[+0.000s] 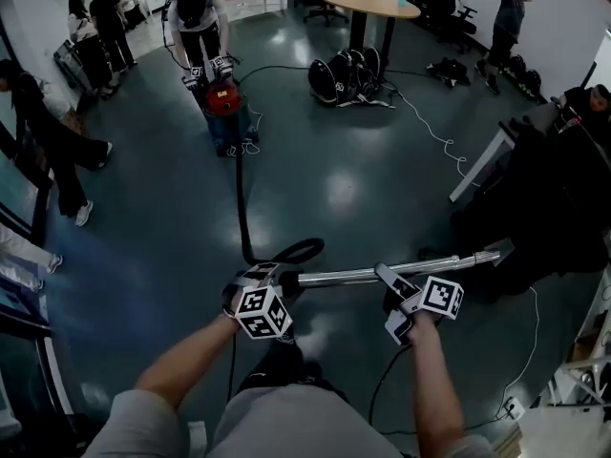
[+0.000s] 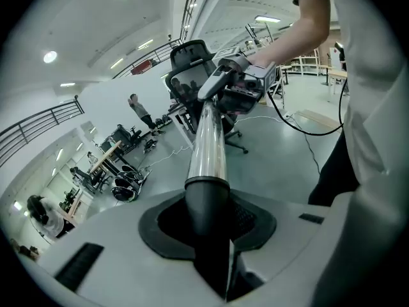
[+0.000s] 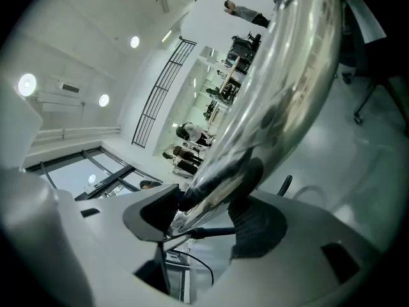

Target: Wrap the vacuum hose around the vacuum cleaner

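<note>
In the head view I hold the vacuum's chrome wand [image 1: 382,273] level in front of me. My left gripper [image 1: 275,277] is shut on the black cuff [image 2: 208,203] where the hose joins the wand [image 2: 208,139]. From there the black hose [image 1: 241,194] loops and runs across the floor to the red vacuum cleaner [image 1: 224,96] at the far left. My right gripper [image 1: 391,282] sits further along the wand. In the right gripper view its jaws [image 3: 204,216] stand open, with the chrome wand [image 3: 275,107] lying loosely between the pads.
Another person [image 1: 199,12] with grippers bends over the red vacuum cleaner. People [image 1: 52,146] stand at the left. Black bags [image 1: 346,72], a round table [image 1: 370,4] and a white cable [image 1: 431,130] lie ahead. A dark chair [image 1: 549,208] stands close on the right.
</note>
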`<state>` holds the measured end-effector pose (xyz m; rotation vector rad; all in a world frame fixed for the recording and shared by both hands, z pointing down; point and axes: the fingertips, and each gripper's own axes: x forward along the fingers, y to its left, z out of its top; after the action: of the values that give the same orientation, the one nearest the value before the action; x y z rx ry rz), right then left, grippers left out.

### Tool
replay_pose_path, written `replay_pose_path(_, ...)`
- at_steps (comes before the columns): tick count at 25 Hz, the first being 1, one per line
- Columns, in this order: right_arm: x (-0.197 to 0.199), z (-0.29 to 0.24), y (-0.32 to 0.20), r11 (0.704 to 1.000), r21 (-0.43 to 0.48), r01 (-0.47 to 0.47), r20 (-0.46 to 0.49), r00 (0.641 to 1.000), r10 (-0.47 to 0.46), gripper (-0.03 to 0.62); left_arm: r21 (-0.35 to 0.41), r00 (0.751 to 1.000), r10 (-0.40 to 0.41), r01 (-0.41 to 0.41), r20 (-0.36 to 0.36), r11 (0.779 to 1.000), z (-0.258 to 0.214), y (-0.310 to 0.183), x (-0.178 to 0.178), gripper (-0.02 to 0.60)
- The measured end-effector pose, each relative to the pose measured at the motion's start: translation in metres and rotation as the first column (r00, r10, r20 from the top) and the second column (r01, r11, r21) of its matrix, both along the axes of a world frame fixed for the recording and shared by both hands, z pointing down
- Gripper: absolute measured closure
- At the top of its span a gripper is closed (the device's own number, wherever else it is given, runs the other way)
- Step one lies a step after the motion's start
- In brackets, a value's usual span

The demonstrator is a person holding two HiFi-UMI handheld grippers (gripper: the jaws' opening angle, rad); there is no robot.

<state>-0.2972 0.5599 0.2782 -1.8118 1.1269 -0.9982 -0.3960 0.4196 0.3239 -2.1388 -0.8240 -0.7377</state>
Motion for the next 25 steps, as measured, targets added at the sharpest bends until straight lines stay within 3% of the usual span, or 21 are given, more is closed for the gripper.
replay_pose_path(9,0.059,0.005,-0.036,0.996,-0.079,-0.048,0.006,0.999,0.048,0.368,-0.103,0.999,0.025,-0.021,0.037,0.994,0.015,-0.036,0.068,0.463)
replay_pose_path(14,0.086,-0.001,-0.059,0.993,-0.09,-0.07,-0.002,0.998,0.07,0.367,-0.148,0.996,0.076,-0.069,0.041,0.987,0.015,-0.061,0.105,0.463)
replay_pose_path(17,0.095,0.005,-0.059,0.988,-0.142,-0.066,-0.017,0.998,0.064,0.367,-0.167,0.993,0.109,-0.102,0.035,0.981,0.016,-0.069,0.118,0.463)
replay_pose_path(22,0.113,-0.012,-0.091,1.0,-0.005,-0.029,-0.086,0.996,0.028,0.367,-0.184,0.993,0.117,-0.11,0.028,0.977,0.013,-0.083,0.139,0.463)
replay_pose_path(25,0.124,0.002,-0.085,0.997,-0.073,-0.031,-0.133,0.991,0.021,0.367,-0.199,0.994,0.098,-0.088,0.039,0.976,0.019,-0.085,0.149,0.463)
